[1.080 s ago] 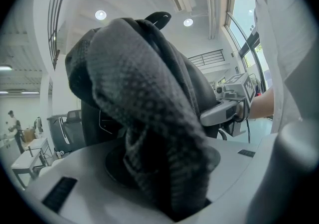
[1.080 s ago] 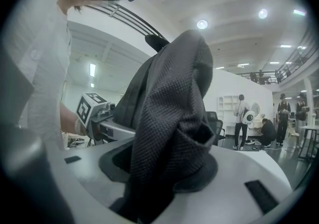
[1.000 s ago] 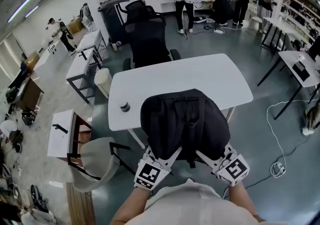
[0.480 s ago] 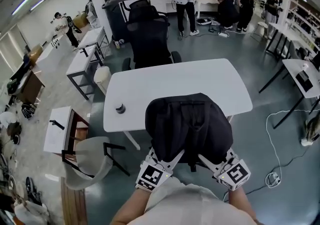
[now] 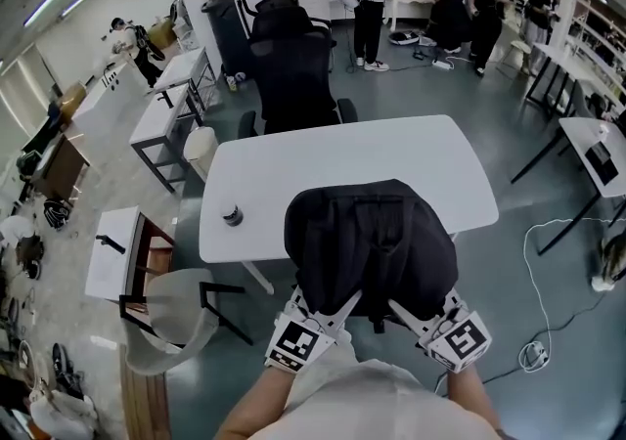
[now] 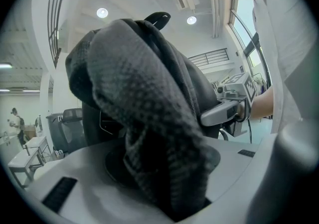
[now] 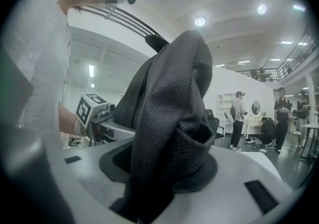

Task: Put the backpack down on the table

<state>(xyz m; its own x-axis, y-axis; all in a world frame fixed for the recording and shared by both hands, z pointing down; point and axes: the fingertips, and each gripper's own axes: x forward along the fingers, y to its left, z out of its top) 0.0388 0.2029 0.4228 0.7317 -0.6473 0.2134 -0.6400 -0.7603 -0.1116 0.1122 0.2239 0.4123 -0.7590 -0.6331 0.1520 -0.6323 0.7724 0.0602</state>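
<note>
White table [image 5: 293, 174] ahead | left gripper [image 5: 331, 309], right gripper [image 5: 403, 309] both clamped on backpack [image 5: 367, 242] fabric | risk: bag hangs over near edge, may fall off if released now.

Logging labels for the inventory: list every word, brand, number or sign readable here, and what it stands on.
No readable text in any view.
Black fabric backpack: no brand or label shows.
Cubes on the left gripper and right gripper: black-and-white square marker patterns, no letters or numbers.
Small dark round object on the white table: too small to read.
</note>
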